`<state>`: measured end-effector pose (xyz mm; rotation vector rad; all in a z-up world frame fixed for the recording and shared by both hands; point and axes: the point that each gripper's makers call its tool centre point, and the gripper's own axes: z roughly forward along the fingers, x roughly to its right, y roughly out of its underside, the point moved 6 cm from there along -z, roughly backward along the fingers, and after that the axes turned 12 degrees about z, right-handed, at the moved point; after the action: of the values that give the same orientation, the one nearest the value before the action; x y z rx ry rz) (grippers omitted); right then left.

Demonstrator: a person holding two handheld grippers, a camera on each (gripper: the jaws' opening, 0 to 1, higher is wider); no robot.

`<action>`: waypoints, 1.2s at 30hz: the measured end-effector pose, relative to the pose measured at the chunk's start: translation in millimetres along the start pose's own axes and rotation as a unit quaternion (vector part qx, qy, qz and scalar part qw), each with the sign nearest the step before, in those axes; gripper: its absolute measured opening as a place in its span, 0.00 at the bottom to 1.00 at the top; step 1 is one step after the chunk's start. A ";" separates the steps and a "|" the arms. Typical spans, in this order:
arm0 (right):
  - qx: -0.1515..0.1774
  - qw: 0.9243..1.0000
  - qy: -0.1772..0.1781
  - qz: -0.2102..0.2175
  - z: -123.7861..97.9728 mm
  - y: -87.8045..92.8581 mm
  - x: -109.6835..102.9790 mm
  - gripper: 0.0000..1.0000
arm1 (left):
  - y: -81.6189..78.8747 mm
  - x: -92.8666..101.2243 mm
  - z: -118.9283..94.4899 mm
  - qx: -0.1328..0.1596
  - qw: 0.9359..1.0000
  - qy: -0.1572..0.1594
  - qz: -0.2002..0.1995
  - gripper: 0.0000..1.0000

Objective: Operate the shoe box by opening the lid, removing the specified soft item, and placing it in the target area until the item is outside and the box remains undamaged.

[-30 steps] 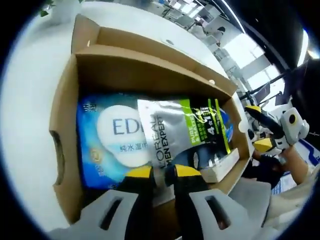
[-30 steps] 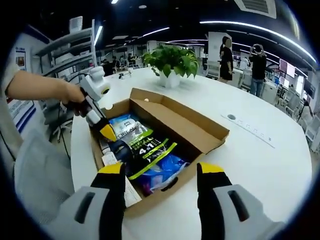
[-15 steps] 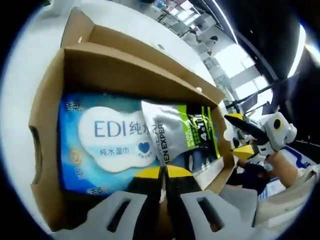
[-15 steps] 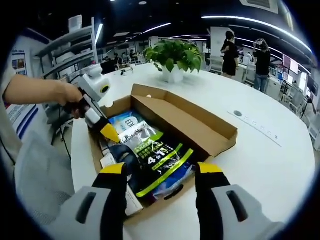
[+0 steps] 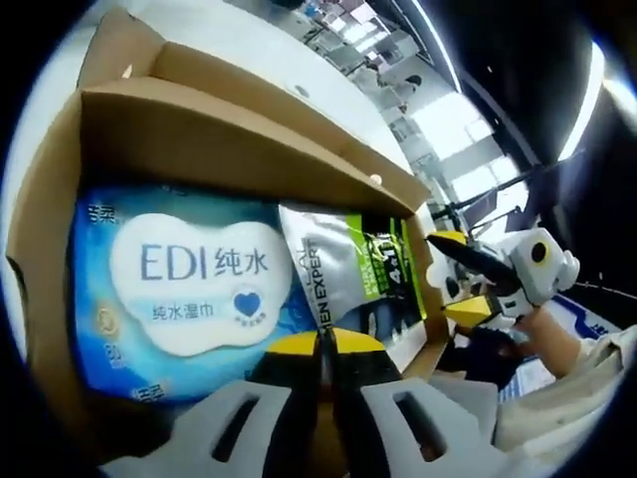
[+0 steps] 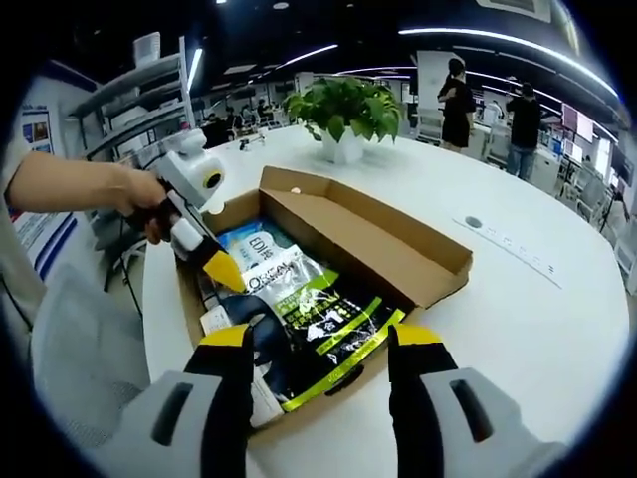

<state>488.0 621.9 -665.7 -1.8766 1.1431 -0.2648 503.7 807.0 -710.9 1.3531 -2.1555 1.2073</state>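
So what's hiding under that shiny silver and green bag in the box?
A blue wet-wipes pack lies under the silver and green pouch in the cardboard box. The pouch covers its right part; anything deeper is hidden.

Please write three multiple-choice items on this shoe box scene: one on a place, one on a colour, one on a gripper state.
1. Where does the potted plant stand?
A. on the white table beyond the shoe box
B. inside the box
C. on the floor

2. What colour is the stripe on the silver pouch?
A. red
B. lime green
C. orange

3. How is the left gripper?
A. wide open above the box
B. shut on the pouch's edge
C. shut on the blue wipes pack

Answers: 1 A, the right gripper view shows the plant on the tabletop behind the box. 2 B, green bands cross the pouch. 3 B, its yellow-tipped fingers pinch the pouch's edge.
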 end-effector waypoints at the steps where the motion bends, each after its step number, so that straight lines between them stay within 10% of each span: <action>1: 0.000 1.000 0.000 0.000 -0.6 -0.1 -0.1 0.51 | 0.1 -0.1 -0.2 0.000 1.000 0.000 -0.001 0.00; 36: -0.036 0.998 -0.036 0.046 37.5 0.9 -18.8 0.43 | -4.0 -23.5 -47.8 0.026 0.996 -0.083 0.008 0.00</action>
<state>498.7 658.4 -683.3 -1.8745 1.1993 -0.1040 511.4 857.7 -695.9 1.5097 -2.2637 1.2038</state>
